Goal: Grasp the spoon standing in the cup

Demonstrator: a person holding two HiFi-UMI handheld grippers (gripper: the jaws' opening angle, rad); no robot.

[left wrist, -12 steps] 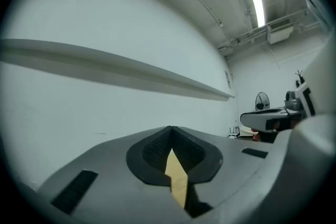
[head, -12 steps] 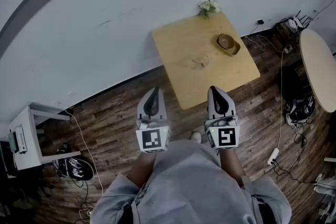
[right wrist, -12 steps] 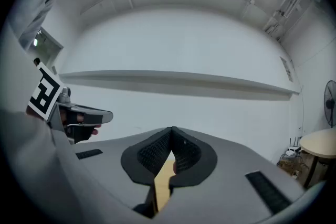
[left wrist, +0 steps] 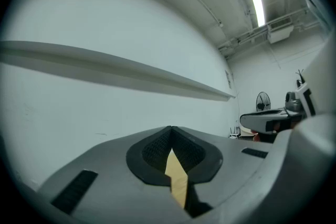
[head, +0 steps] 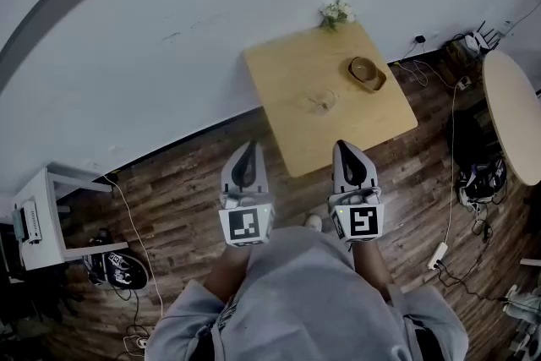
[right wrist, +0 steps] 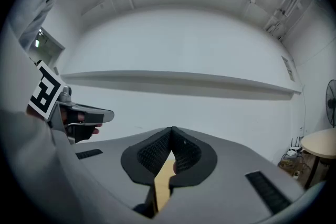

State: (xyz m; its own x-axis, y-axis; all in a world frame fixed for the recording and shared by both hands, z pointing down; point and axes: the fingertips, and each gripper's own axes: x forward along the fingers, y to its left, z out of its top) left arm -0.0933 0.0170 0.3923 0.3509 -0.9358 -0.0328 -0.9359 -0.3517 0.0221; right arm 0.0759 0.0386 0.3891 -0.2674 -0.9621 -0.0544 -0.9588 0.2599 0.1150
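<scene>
A clear glass cup (head: 323,101) with a thin spoon in it stands near the middle of a small wooden table (head: 287,80). Both grippers are held close to the person's body, short of the table's near edge. My left gripper (head: 246,158) is shut with nothing in it; in the left gripper view its jaws (left wrist: 171,134) meet at the tips. My right gripper (head: 349,150) is likewise shut and empty, its jaws (right wrist: 171,134) pressed together in the right gripper view. The cup does not appear in either gripper view.
A wooden bowl (head: 367,71) sits on the table's right part and a small flower bunch (head: 336,11) at its far edge by the white wall. A round table (head: 516,110) stands to the right, a white shelf unit (head: 38,220) to the left. Cables and shoes lie on the wood floor.
The view has shifted very slightly; both grippers stay shut in about the same place.
</scene>
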